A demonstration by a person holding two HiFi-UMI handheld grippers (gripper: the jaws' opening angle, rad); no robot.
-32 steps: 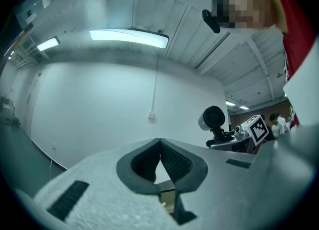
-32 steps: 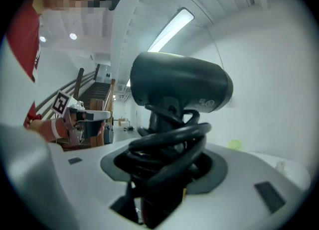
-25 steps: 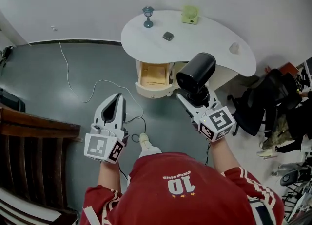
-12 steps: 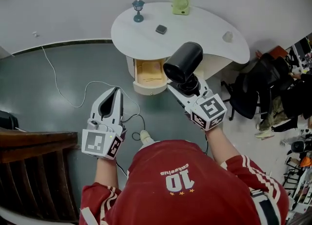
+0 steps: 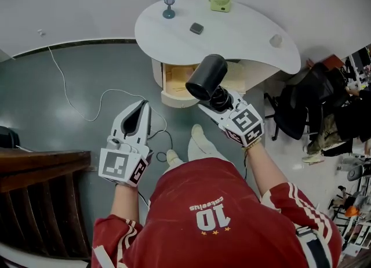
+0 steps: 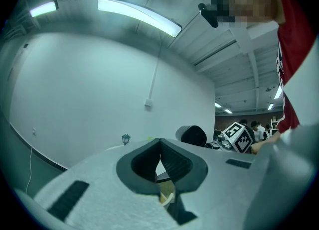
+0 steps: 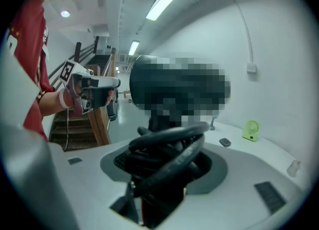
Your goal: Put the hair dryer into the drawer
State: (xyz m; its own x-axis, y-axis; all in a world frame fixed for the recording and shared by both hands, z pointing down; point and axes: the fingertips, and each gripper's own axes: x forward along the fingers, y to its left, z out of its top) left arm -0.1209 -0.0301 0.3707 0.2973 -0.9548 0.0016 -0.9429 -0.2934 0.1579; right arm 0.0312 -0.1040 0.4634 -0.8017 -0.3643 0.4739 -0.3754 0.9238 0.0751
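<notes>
Head view: the hair dryer (image 5: 206, 77) is seen clamped by its handle in the right gripper (image 5: 220, 100). It is held in the air just in front of the table's (image 5: 243, 35) front edge. In the right gripper view a coiled cord (image 7: 167, 149) is seen bundled against the handle between the jaws, which are pressed onto both. The barrel is pointed away from the person, up and to the left across the head view, and its mouth overlaps the right-hand rim of the drawer (image 5: 174, 100). That drawer is pulled open beneath the table's front edge, with its wooden inside exposed. The drawer is judged to lie ahead of the dryer, slightly to its left and lower, nearly along the barrel's long axis. The right hand is plainly the nearer one. The left gripper (image 5: 140, 108) is held well apart over the floor, its jaws closed together on nothing.
</notes>
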